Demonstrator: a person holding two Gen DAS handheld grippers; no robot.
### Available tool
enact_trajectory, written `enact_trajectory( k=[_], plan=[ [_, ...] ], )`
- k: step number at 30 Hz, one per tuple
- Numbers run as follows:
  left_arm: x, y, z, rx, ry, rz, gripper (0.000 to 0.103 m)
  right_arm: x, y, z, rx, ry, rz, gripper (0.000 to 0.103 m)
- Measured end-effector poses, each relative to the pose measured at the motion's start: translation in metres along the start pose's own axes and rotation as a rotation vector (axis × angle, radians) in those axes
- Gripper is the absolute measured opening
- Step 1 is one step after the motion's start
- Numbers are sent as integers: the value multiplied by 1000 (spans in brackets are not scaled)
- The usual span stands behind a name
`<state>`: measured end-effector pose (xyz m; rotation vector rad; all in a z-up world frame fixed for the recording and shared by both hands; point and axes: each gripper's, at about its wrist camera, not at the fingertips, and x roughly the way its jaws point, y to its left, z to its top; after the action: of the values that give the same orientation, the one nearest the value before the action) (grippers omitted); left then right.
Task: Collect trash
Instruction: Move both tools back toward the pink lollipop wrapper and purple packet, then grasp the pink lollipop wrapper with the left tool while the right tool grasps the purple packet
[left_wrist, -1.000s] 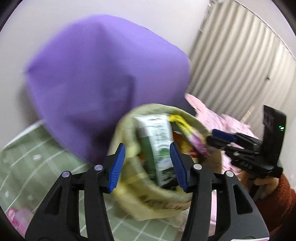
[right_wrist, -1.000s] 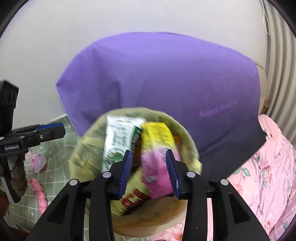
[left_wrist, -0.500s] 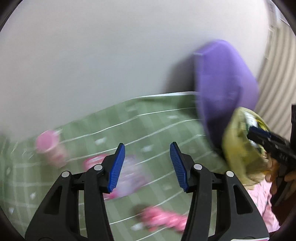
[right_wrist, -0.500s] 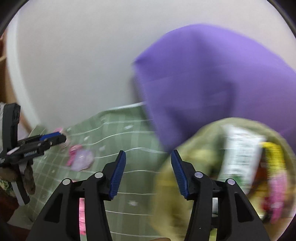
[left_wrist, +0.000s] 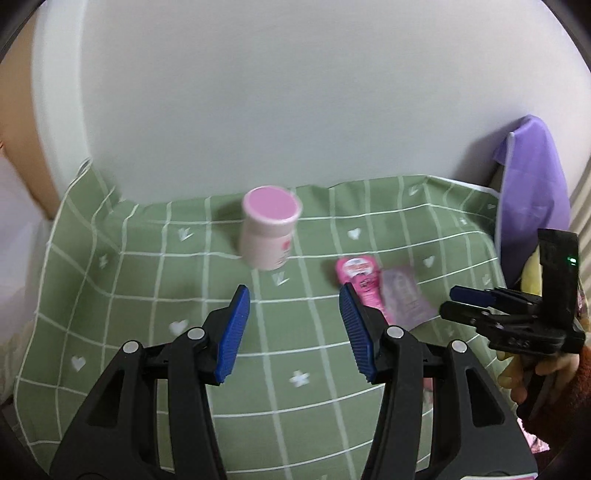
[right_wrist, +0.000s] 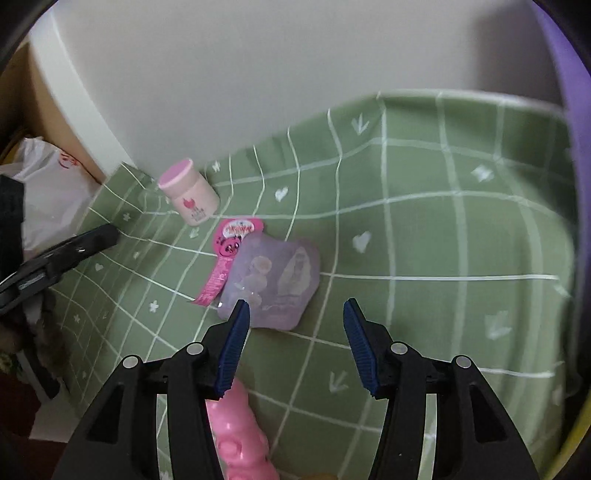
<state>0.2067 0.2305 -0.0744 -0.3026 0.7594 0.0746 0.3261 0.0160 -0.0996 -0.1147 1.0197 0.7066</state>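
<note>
Both our grippers hang released and empty over the green checked cloth (right_wrist: 424, 240). In the right wrist view the lilac packet (right_wrist: 275, 282) lies flat just above and left of the right gripper (right_wrist: 293, 343), overlapping the pink wrapper (right_wrist: 229, 254), whose long axis slants to the lower left. The left gripper (left_wrist: 293, 330) points at the pink-lidded jar (left_wrist: 267, 230) at frame centre, so we judge the right nearer the packet.

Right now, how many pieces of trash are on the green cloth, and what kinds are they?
Pink-lidded cup: 1
Bright pink wrapper: 1
Pale purple packet: 1
Pink knobbly piece, partly hidden under the right gripper: 1
Total: 4 pieces on the green cloth.
</note>
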Motion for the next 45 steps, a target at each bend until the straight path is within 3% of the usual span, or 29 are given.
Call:
enact_trajectory(
  k=[4,11,14,19,25,32,39,42,43,44,45],
  plan=[
    [2,17,-4,-35,6,15,48,26,11,0,-23,40,-33,50],
    [8,33,-8,-74,22,14,48,45,35,4,-121,21,-106,48],
    [10,36,-10,-89,27,9,48,48,41,4,-170,19,-145,28],
    [16,34,-8,-95,32,-9,48,36,32,0,-155,21,-147,3],
    [22,18,-4,-65,38,-52,48,7,11,-9,-86,-7,-127,3],
    [41,-14,5,-5,74,-166,53,-51,-18,-19,19,-112,-161,3],
    [86,-56,18,89,157,-134,54,-86,-37,-42,92,-149,-186,3],
    [108,-70,21,132,190,-61,54,-85,-38,-52,109,-148,-167,6],
    [112,-72,21,136,199,-44,54,-82,-35,-54,103,-145,-169,15],
    [117,-72,21,132,214,-23,51,-79,-33,-54,94,-139,-152,39],
    [118,-72,21,124,220,-23,48,-76,-29,-54,88,-133,-134,51]
  ],
)
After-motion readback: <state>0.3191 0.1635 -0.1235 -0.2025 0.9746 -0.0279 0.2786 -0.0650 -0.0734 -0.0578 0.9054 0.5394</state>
